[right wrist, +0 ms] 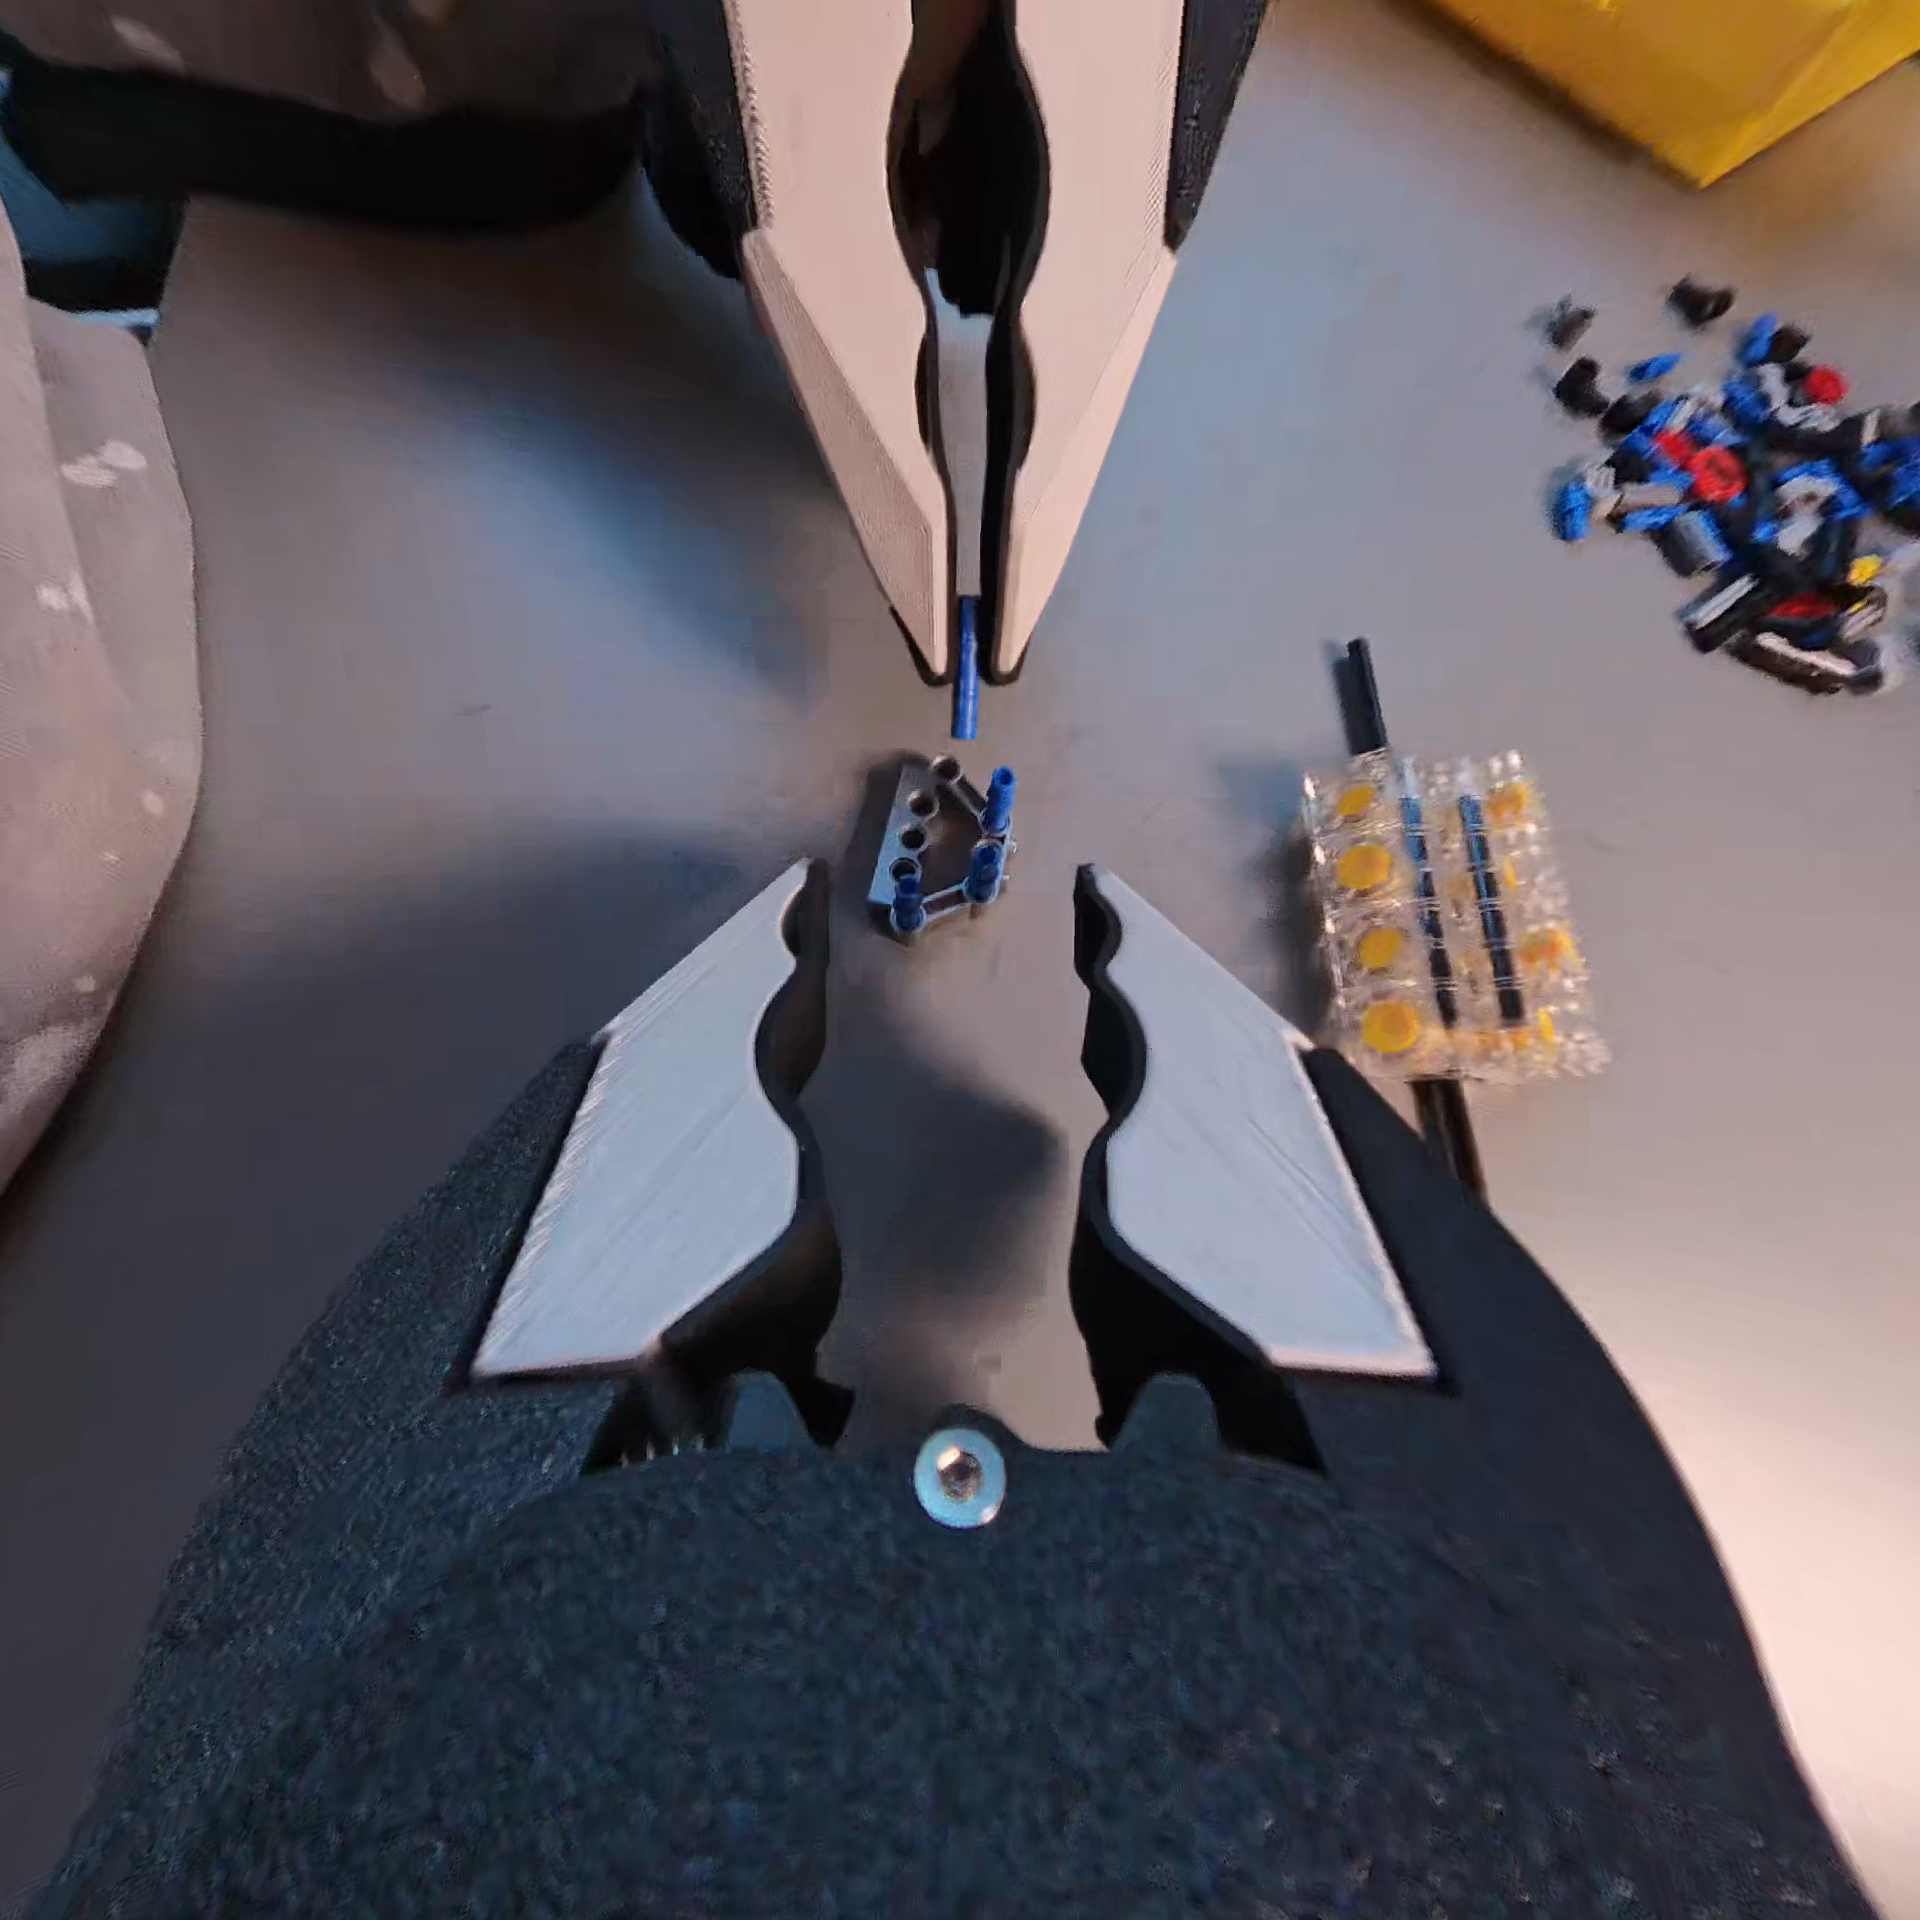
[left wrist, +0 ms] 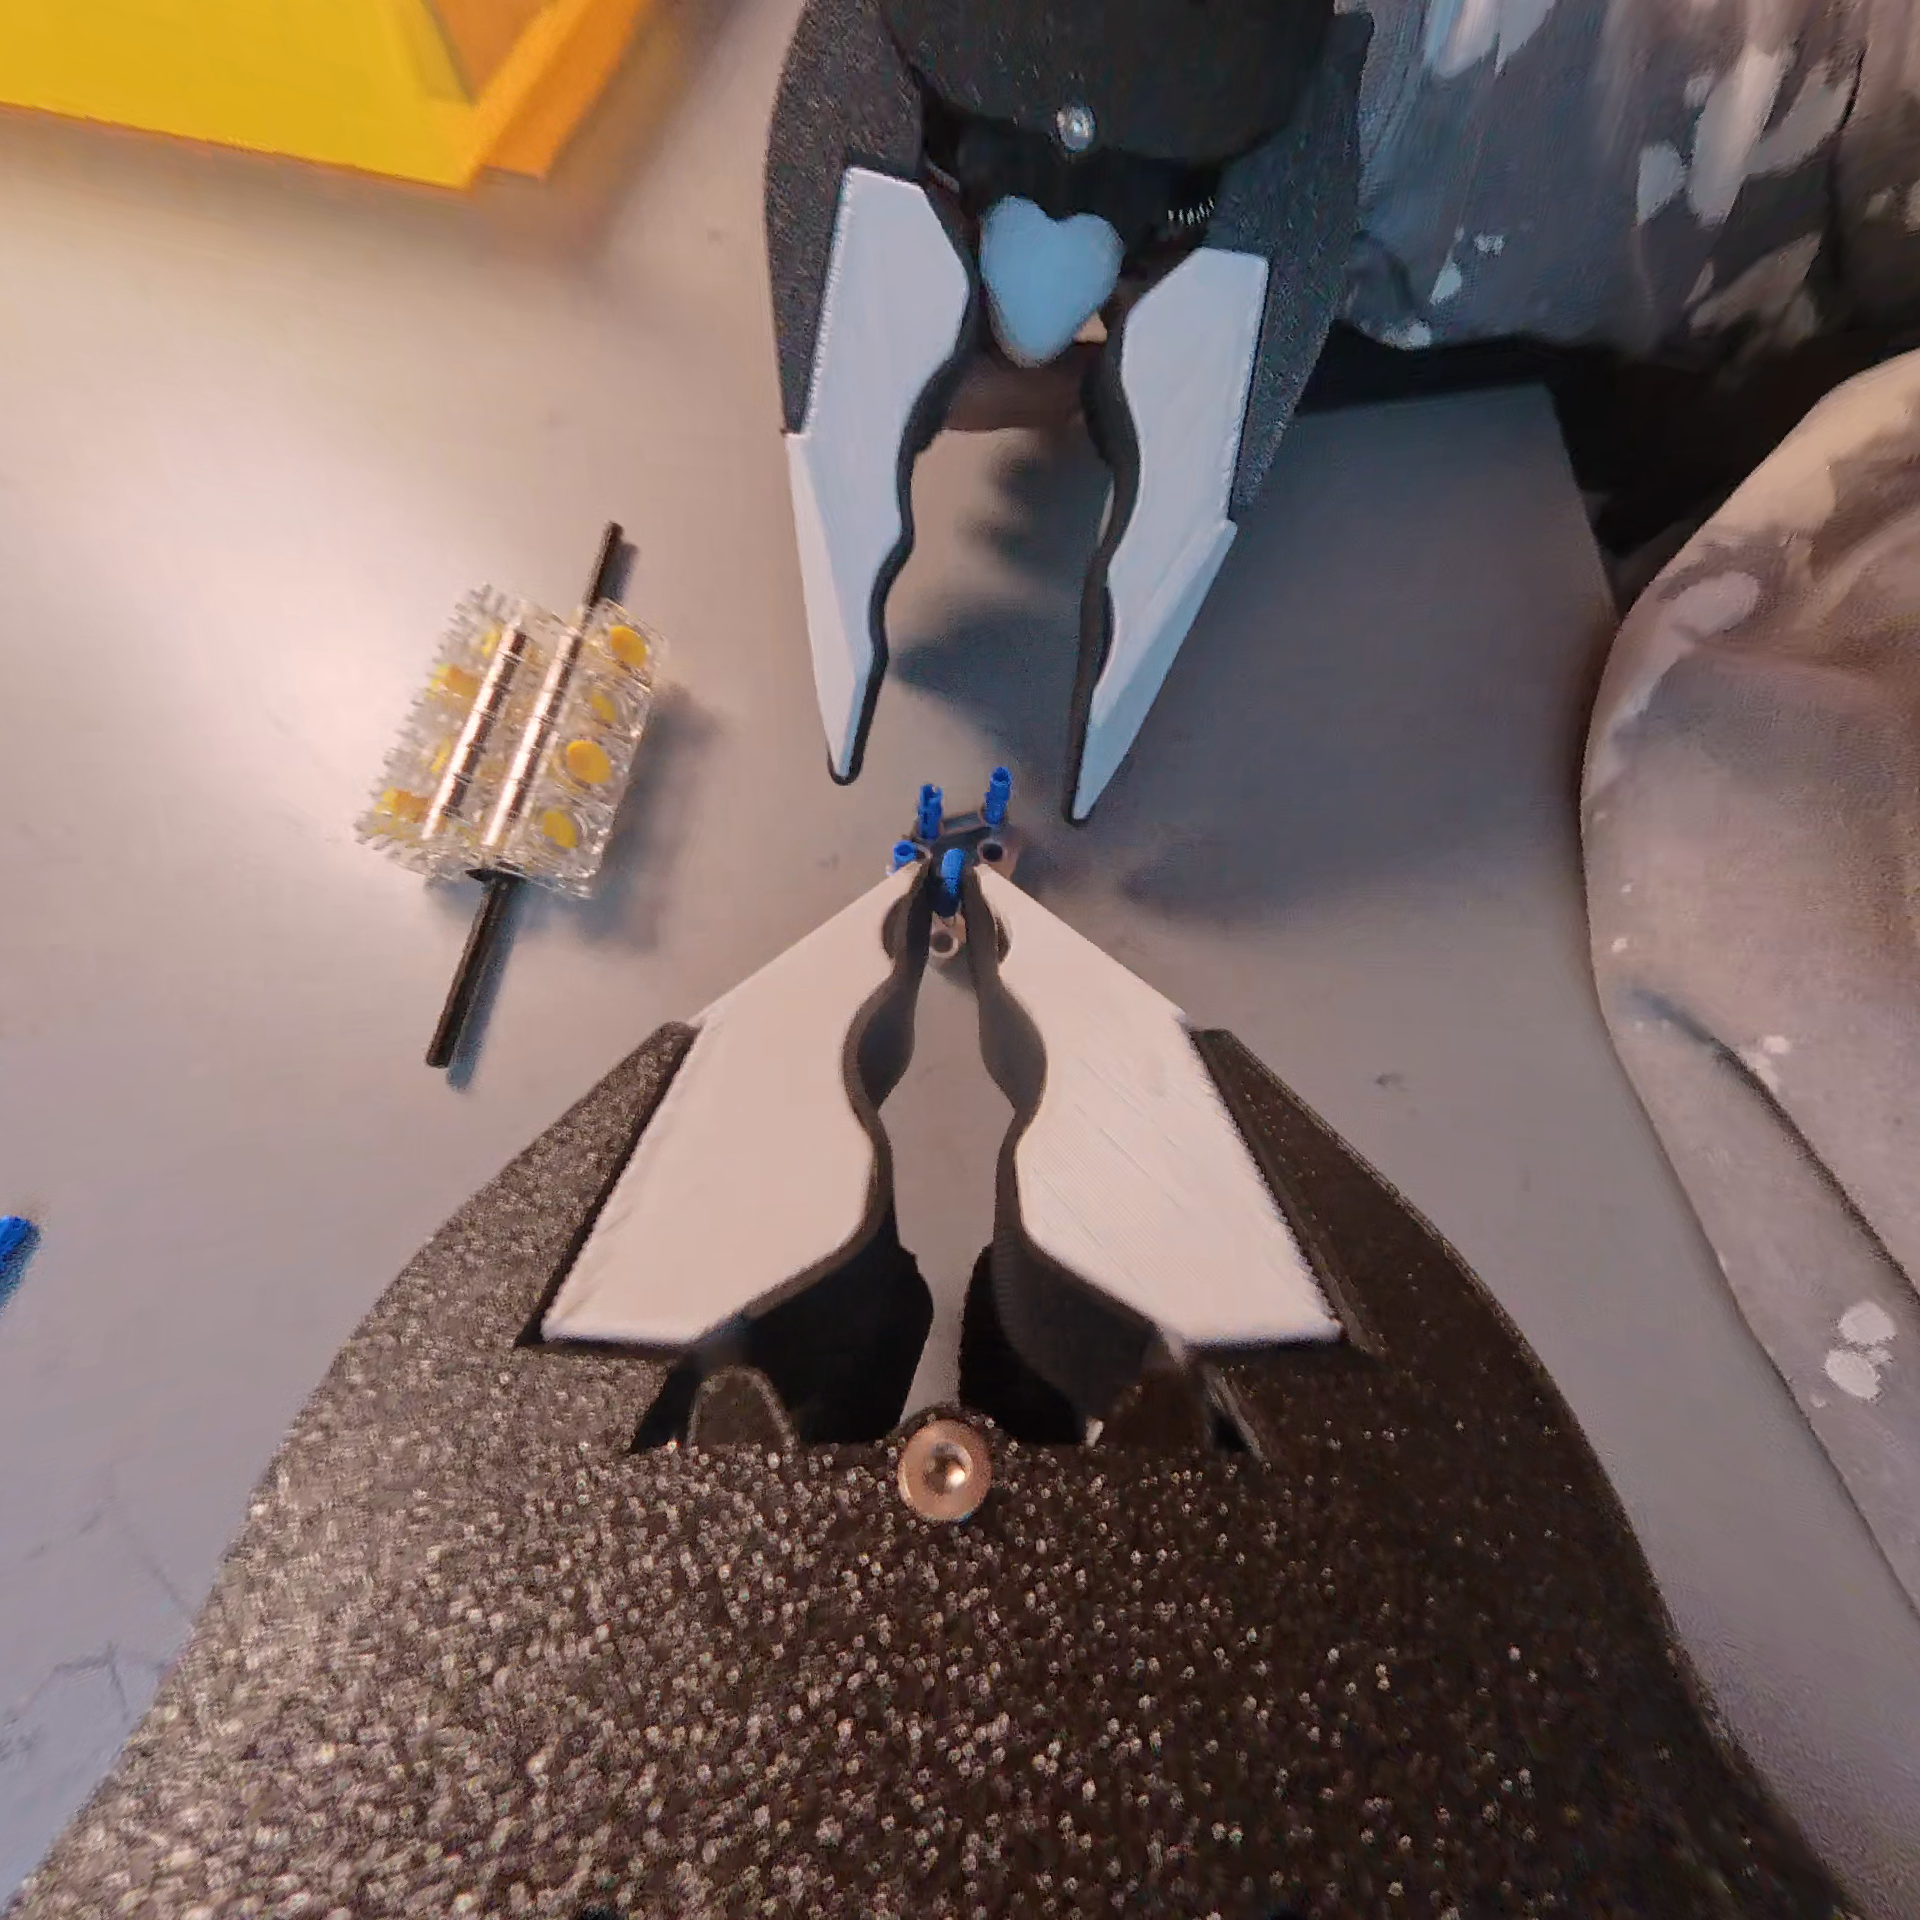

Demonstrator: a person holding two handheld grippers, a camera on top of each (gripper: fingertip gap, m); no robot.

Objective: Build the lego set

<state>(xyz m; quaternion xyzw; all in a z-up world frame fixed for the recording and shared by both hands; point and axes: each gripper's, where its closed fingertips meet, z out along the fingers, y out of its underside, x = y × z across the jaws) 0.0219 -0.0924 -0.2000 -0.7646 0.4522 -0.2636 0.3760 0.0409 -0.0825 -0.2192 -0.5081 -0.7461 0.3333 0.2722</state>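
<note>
Our left gripper (left wrist: 948,883) is squeezed tight on a small blue pin (right wrist: 967,681). The pin sticks out past the tips and points at a little grey frame (right wrist: 914,852) lying on the grey table (right wrist: 520,623). In the right wrist view the pin's end is close to the frame's far end, with a small gap between them. The frame has a row of round holes, and three more blue pins (right wrist: 1000,795) stand up in it.

Our right gripper (right wrist: 951,883) is let go, with its fingers spread wide and nothing between them. It sits just on the near side of the frame in its own view.

To the right of the frame in that view lies a clear block with yellow dots (right wrist: 1444,914), with a thin black rod (right wrist: 1371,696) through it. Farther right is a pile of small blue, black and red pieces (right wrist: 1756,499). A yellow box (right wrist: 1683,73) sits at the far right corner.
</note>
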